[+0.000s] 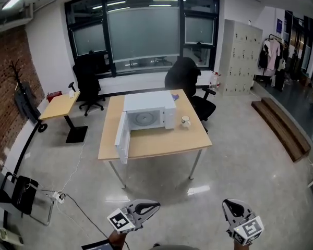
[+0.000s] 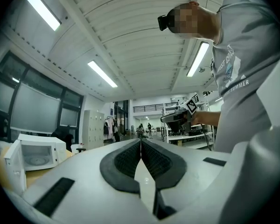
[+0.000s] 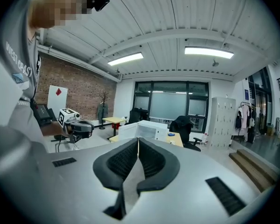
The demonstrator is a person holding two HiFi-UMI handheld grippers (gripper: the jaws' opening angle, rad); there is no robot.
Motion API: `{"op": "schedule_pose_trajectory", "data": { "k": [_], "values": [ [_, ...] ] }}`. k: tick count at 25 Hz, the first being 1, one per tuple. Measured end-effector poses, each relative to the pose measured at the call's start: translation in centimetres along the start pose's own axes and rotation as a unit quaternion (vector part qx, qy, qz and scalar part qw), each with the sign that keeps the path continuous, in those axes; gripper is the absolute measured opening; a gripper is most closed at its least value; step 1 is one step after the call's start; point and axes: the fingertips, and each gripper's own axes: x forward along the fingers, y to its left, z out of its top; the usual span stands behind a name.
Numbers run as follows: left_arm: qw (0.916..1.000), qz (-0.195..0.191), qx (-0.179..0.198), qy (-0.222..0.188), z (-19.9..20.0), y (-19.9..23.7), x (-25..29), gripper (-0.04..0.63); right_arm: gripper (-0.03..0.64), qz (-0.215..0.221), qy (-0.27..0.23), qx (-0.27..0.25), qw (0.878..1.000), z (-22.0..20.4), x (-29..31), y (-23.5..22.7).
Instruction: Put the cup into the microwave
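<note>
Gaping microwave door (image 1: 121,137) near table edge (image 1: 167,149)

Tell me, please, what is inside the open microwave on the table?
Only its round turntable shows inside the microwave; the cup stands outside, on the table beside it. The cavity's upper part and side walls are hidden by the casing.

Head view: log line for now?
cup: on table beside microwave | door: open | left hand-held gripper: shut, empty | right hand-held gripper: shut, empty
</note>
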Motion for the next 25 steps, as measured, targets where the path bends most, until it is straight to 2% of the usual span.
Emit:
{"op": "schedule_pose_trajectory", "data": {
  "k": [6,13,18,25],
  "values": [
    [0.9997,0.020,-0.006,-0.010,0.0,3.6,-2.5,0.023,0.020,0.012,0.017,-0.008,1.000,0.6,4.9,0.7],
    [0.9992,0.034,-0.022,0.002,-1.0,6.5,-0.8,0.023,0.020,0.027,0.026,0.002,0.999,-0.1,9.4,-2.9],
    [0.9983,0.051,-0.022,0.015,-1.3,9.5,3.1,0.023,0.020,0.053,0.013,0.009,0.998,-0.7,13.2,-7.8],
    [0.9977,0.064,-0.005,0.022,-0.4,13.7,12.5,0.023,0.020,0.083,0.007,0.015,0.996,-2.1,16.9,-17.2]
  ]
}}
